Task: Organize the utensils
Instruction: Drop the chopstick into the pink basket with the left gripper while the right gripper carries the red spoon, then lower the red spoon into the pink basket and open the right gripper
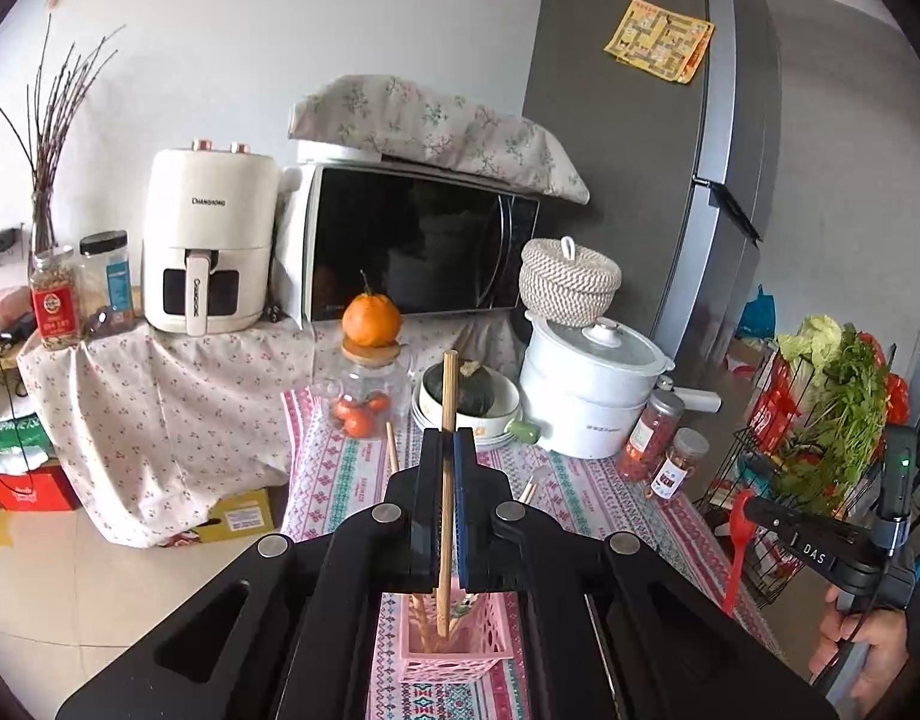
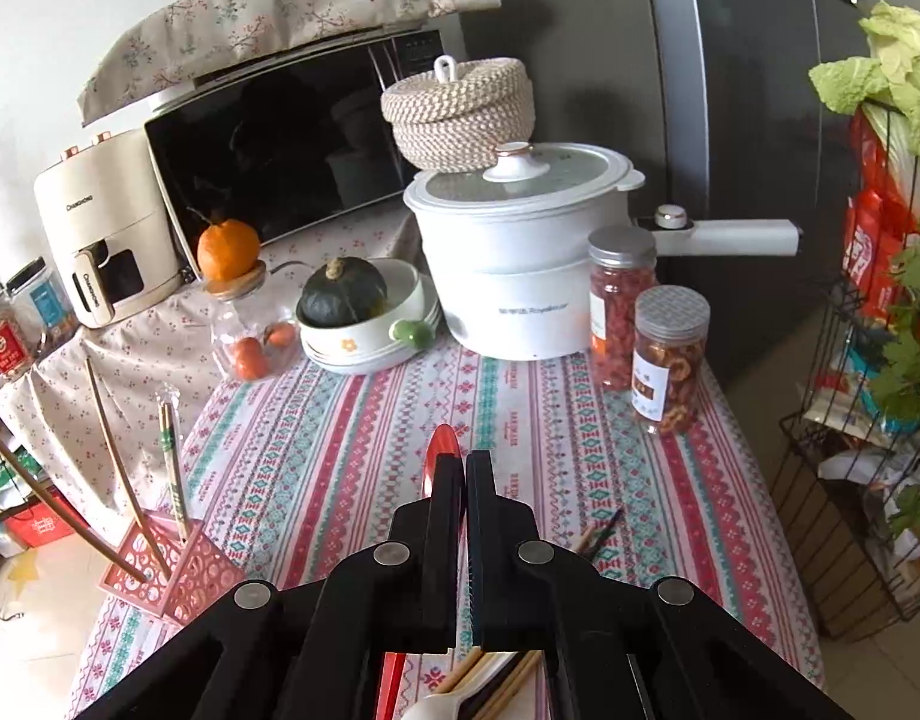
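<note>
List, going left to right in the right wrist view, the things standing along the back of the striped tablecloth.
Glass jar → bowl with squash → white pot → tall red-filled jar → short snack jar.

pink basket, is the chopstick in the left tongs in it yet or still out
In. The wooden chopstick, clamped between the left tongs, runs down so its lower tip sits inside the pink basket beside other chopsticks.

Our left gripper (image 1: 447,450) at 6 o'clock in its own view, jaws pressed together on a wooden chopstick (image 1: 448,396) standing upright, our right gripper (image 2: 465,462) at 6 o'clock in its view, jaws clamped on a red spoon (image 2: 443,450), our right hand (image 1: 868,636) on its handle at 4 o'clock in the left view
</note>
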A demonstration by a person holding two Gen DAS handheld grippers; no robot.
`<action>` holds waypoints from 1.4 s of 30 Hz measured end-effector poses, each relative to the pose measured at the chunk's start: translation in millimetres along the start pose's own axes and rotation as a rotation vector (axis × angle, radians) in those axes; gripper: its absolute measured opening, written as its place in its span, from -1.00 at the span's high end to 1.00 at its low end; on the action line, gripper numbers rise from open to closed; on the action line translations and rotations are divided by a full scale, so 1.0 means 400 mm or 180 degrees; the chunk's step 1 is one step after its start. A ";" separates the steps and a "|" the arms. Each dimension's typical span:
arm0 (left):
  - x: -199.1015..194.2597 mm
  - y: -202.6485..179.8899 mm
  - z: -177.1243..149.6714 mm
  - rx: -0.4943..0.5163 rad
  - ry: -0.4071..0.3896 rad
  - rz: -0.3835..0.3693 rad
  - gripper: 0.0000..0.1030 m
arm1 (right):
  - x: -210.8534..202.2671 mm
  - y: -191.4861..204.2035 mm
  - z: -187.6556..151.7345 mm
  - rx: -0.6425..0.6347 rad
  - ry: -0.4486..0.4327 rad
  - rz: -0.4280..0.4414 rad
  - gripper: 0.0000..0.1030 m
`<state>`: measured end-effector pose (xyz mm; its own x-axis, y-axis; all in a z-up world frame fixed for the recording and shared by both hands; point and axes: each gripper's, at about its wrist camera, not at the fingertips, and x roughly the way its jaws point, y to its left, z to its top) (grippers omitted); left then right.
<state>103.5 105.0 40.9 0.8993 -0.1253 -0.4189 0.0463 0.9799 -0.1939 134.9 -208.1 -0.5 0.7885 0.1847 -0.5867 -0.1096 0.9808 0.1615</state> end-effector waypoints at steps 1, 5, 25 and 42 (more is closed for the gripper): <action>0.018 0.004 -0.004 -0.0021 0.0063 0.0004 0.95 | 0.004 0.006 -0.001 -0.0016 0.0013 0.0005 0.98; 0.081 0.013 -0.019 -0.0052 0.0315 -0.0021 0.95 | 0.012 0.028 -0.012 -0.0073 0.0048 0.0028 0.98; 0.181 0.050 -0.049 -0.0211 0.0770 0.0052 -0.01 | 0.002 0.133 -0.031 -0.0273 -0.0051 0.0193 0.98; 0.169 0.166 -0.144 -0.0111 0.1521 0.0349 -0.38 | 0.030 0.322 0.052 0.0321 -0.1228 0.0019 0.97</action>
<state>142.3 152.6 -51.5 0.5975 -0.0868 -0.7972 -0.0593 0.9866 -0.1519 143.0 -80.9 29.6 0.9595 0.1344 -0.2475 -0.0701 0.9651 0.2525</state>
